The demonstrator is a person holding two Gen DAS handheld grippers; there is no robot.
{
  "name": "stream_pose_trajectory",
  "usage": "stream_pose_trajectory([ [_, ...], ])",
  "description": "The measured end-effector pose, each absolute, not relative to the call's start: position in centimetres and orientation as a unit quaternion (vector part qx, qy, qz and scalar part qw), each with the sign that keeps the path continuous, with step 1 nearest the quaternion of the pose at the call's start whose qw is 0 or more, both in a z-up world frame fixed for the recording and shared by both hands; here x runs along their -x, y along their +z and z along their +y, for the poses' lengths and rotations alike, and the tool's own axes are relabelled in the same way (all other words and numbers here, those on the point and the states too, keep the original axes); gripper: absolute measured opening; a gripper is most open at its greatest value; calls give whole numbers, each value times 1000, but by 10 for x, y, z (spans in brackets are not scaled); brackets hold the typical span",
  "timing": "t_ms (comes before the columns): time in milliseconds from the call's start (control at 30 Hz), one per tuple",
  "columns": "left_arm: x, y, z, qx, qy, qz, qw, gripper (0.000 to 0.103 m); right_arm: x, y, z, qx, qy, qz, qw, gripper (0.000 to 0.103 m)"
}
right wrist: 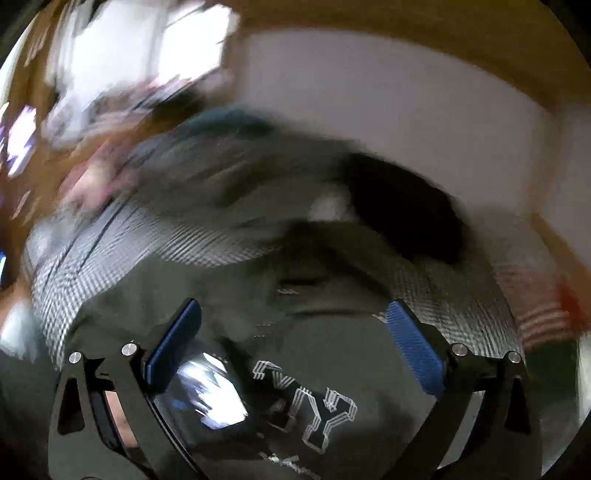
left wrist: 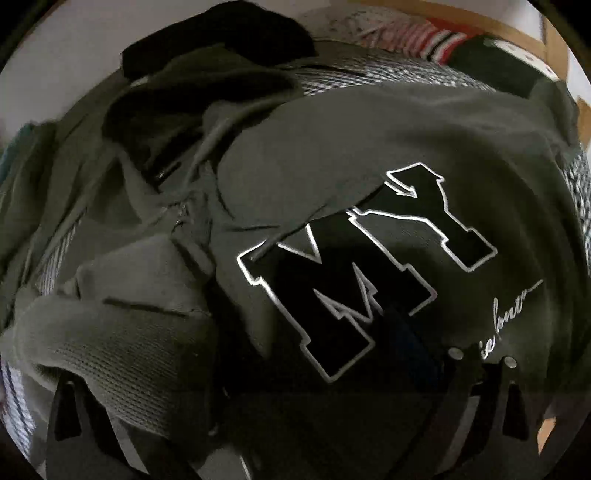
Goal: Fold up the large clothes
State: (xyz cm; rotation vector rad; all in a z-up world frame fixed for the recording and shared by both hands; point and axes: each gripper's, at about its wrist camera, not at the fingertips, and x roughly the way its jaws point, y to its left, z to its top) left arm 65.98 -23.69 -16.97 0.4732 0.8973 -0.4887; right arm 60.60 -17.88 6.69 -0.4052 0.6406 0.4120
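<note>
An olive-green zip hoodie (left wrist: 332, 147) with black, white-edged letters "MY" (left wrist: 354, 269) lies crumpled over a grey checked cover. My left gripper (left wrist: 280, 387) is low over it; a ribbed cuff and sleeve (left wrist: 122, 354) drape over its left finger, and the fingertips are hidden in dark cloth. In the blurred right wrist view my right gripper (right wrist: 291, 332) is open, its blue pads (right wrist: 413, 343) wide apart above the same hoodie (right wrist: 325, 350) and its letters (right wrist: 317, 410). The other gripper's camera lens (right wrist: 207, 398) shows beside its left finger.
A black garment (left wrist: 207, 55) lies at the back left on the hoodie. A grey checked cover (left wrist: 369, 74) lies under the clothes. Red-and-white striped cloth (left wrist: 413, 37) and a wooden frame (left wrist: 480, 22) are at the far right. A white wall (right wrist: 369, 92) stands behind.
</note>
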Motion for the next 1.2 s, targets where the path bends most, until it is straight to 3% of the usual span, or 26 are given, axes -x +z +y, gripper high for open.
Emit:
stream_pose_trajectory([
  [167, -660, -173, -242, -217, -226, 425, 849, 98, -700, -17, -50, 380, 255, 488, 743, 98],
  [233, -661, -172, -242, -216, -222, 425, 850, 98, -723, -57, -30, 408, 227, 544, 697, 77],
  [267, -659, -171, -240, -217, -221, 424, 851, 98, -735, -80, -22, 412, 208, 579, 672, 47],
  [300, -659, -170, -240, -217, -220, 423, 851, 98, -738, -90, -17, 424, 201, 586, 660, 31],
  [367, -655, -171, -233, -217, -223, 424, 851, 98, -742, -107, -15, 443, 184, 601, 640, 23],
  [600, -608, -145, -180, -205, -248, 433, 842, 98, -753, -33, -122, 233, 204, 588, 747, 17],
  [833, -614, -68, -48, 5, -186, 393, 901, 98, -665, -44, -288, -4, 195, 516, 834, 17],
  [900, -643, -78, -15, 44, -145, 397, 905, 98, -635, -71, -332, -74, 178, 501, 844, 17],
  [1033, -691, -153, 17, 111, -143, 505, 844, 98, -609, -125, -367, -153, 143, 508, 835, 17],
  [1200, -669, -151, 17, 88, -115, 469, 871, 98, -599, -125, -380, -218, 158, 451, 851, 9],
])
